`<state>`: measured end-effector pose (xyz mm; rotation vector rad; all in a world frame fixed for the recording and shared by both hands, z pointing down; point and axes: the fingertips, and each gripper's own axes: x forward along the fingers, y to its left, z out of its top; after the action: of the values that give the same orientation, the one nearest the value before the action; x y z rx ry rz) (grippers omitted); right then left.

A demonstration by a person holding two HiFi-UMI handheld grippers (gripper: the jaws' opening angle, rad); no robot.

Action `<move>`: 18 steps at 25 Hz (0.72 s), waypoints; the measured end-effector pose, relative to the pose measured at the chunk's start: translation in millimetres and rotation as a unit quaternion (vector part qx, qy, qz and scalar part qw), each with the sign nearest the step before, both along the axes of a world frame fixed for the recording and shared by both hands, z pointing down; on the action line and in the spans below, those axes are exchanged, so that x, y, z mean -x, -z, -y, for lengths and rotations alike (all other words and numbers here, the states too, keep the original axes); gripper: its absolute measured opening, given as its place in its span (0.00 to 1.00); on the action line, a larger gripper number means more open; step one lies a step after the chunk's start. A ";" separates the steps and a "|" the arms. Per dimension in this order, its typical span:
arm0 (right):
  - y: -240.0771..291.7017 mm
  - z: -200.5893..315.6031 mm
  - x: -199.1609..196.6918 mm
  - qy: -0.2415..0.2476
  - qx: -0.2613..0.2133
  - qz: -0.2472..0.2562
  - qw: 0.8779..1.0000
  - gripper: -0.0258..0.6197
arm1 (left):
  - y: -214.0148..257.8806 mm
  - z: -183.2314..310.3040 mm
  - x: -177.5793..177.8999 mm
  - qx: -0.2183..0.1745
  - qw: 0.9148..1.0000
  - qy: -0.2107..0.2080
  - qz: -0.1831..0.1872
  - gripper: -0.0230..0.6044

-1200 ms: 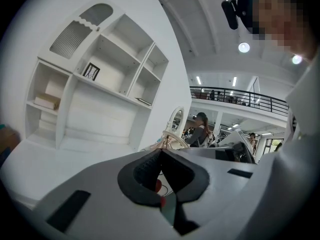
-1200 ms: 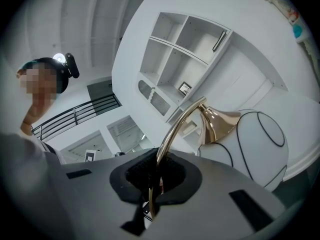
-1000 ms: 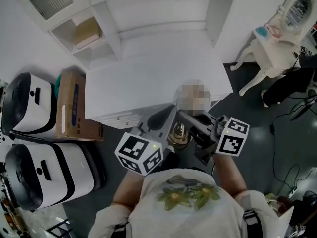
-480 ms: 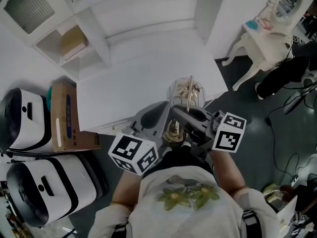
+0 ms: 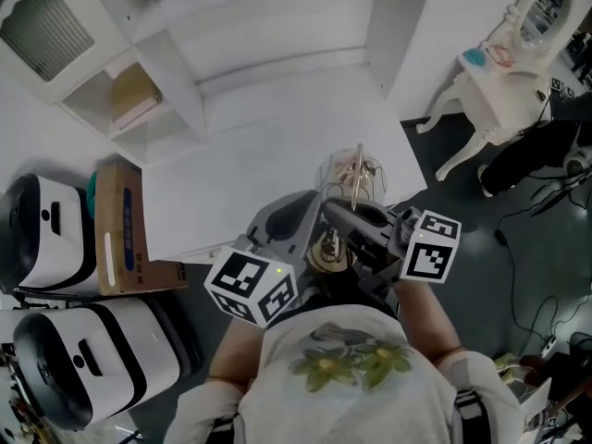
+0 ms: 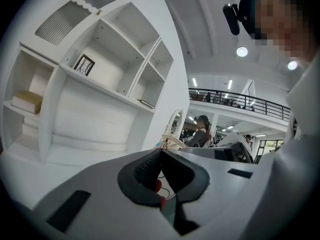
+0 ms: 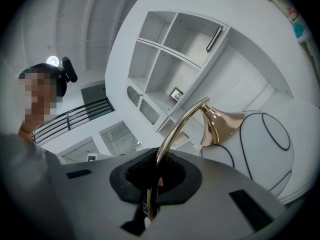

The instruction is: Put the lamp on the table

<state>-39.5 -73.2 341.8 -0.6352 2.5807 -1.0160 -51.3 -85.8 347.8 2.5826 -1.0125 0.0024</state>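
The lamp has a curved brass stem (image 7: pixel 176 126), a brass cone (image 7: pixel 220 124) and a clear wire-ribbed globe shade (image 7: pixel 267 149). My right gripper (image 7: pixel 155 176) is shut on the stem low down. From above, the globe (image 5: pixel 351 169) hangs over the near right corner of the white table (image 5: pixel 268 155), with the brass base (image 5: pixel 330 248) off the table's front edge, between the two grippers. My right gripper (image 5: pixel 350 220) holds it from the right. My left gripper (image 5: pixel 291 222) sits just left of the base; its jaws (image 6: pixel 160 176) are pressed together with no lamp part visible between them.
White shelving (image 5: pixel 139 91) rises behind and left of the table. A cardboard box (image 5: pixel 116 225) and two white-and-black machines (image 5: pixel 42 220) (image 5: pixel 83 350) stand on the left. A white vanity with a mirror (image 5: pixel 518 44) and loose cables (image 5: pixel 546 220) are on the dark floor, right.
The lamp and both grippers have come slightly forward over the table's near right corner. The grip on the stem is unchanged, and little has moved in the last half second.
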 end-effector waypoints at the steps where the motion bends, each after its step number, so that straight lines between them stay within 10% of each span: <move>1: 1.2 4.8 -1.4 0.002 -0.001 -0.001 1.000 0.09 | 1.3 4.8 -1.5 -0.002 1.000 -0.001 0.000 0.08; 18: 13.5 83.7 -18.4 0.013 -0.018 -0.018 1.000 0.09 | 13.1 84.1 -18.8 -0.010 1.000 0.012 0.010 0.08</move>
<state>-21.1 -156.9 328.4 -0.6185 2.6388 -0.9734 -32.5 -169.9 334.7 2.5935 -1.0564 0.0106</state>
